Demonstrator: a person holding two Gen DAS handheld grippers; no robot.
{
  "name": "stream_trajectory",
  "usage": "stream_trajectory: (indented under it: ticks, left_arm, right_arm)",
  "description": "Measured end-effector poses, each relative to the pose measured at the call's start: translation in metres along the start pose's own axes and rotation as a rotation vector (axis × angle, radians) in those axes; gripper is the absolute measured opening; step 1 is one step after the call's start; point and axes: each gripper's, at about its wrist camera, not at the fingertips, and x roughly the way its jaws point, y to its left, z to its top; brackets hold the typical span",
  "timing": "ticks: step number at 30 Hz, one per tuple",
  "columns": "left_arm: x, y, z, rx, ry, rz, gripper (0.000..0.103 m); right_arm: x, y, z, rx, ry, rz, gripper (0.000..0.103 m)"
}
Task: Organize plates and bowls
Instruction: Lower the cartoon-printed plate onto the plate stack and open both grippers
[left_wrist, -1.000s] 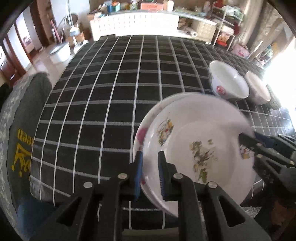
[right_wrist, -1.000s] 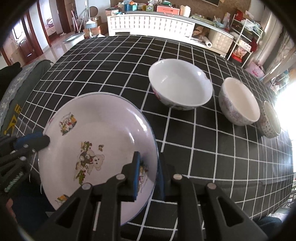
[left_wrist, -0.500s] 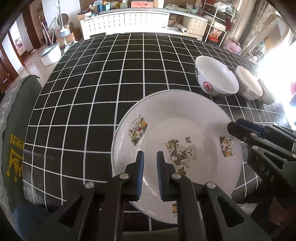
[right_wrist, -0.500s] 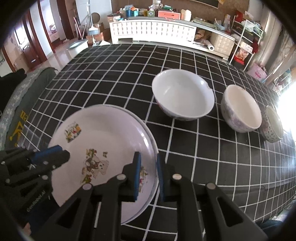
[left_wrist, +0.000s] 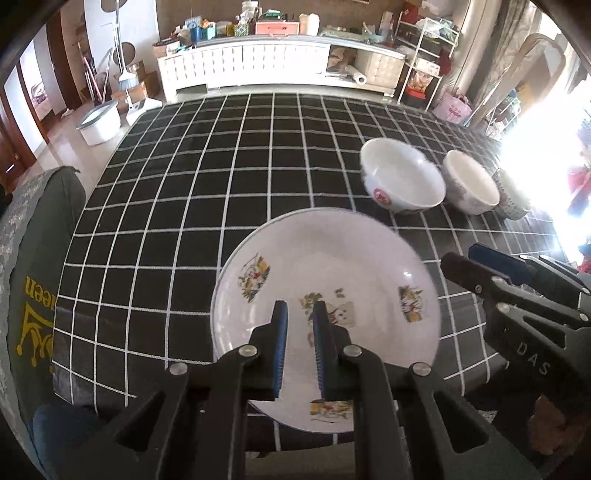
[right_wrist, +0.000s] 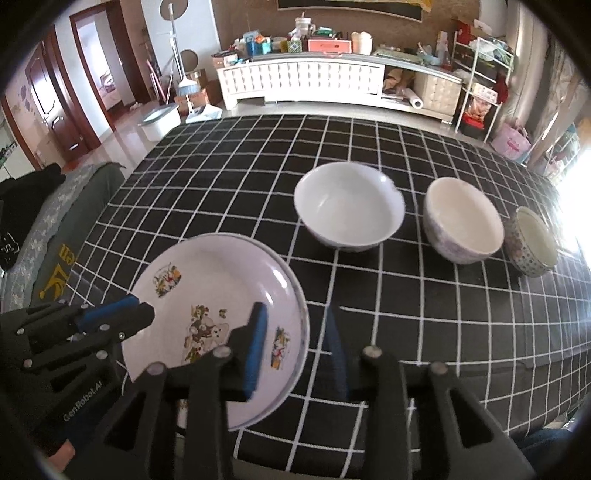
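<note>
A white plate with cartoon prints (left_wrist: 332, 266) (right_wrist: 218, 295) lies on another plate near the table's front edge; the lower plate's rim (right_wrist: 301, 306) shows in the right wrist view. My left gripper (left_wrist: 299, 317) hovers over the plate's near side, jaws slightly apart, holding nothing. My right gripper (right_wrist: 295, 328) is open, its fingers straddling the plate's right rim without gripping it. A large white bowl (right_wrist: 349, 206) (left_wrist: 402, 181), a medium patterned bowl (right_wrist: 461, 219) (left_wrist: 469, 182) and a small patterned bowl (right_wrist: 533, 242) stand in a row to the right.
The table has a black cloth with a white grid (left_wrist: 221, 184). A grey-green cushioned chair (left_wrist: 33, 258) stands at the table's left. A white cabinet (right_wrist: 306, 79) and shelves stand beyond the far edge.
The held plate was lowered onto the other plate. Both grippers let go; the right jaws opened wide and both grippers drew back and rose.
</note>
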Motion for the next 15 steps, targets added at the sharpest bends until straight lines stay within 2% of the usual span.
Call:
stream_trajectory:
  ticks: [4,7,15]
  left_arm:
    - [-0.012,-0.011,0.004,0.015,-0.026,-0.008,0.016]
    - [-0.021,-0.020,0.007,0.032,-0.044,-0.037,0.024]
    - [-0.039,-0.042,0.019,0.058,-0.096,-0.044,0.040]
  right_arm:
    - [-0.016,-0.010,0.001,0.018,-0.029,-0.003,0.052]
    - [-0.026,-0.017,0.002,0.028,-0.046,-0.006,0.058]
    - [-0.051,-0.036,0.011,0.032,-0.106,-0.025,0.064]
